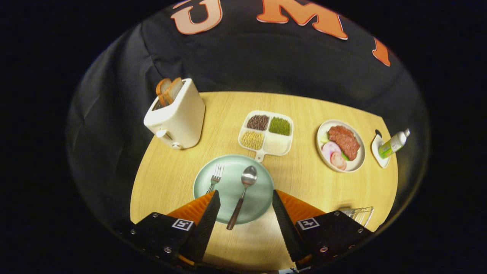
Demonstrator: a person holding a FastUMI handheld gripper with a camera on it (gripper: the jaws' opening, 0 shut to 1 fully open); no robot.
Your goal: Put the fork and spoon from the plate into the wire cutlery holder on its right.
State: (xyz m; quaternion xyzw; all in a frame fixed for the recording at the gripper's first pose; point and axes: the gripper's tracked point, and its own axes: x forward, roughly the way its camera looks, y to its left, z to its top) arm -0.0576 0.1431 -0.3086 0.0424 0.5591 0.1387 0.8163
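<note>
1. I hold the gripper above the table's near edge, fingers spread wide apart, clamping nothing.
2. One round green plate sits between them, carrying one metal fork and one dark-handled spoon.
3. One wire holder peeks behind my right finger, at the near right edge.
4. The wooden table is rounded.
</note>
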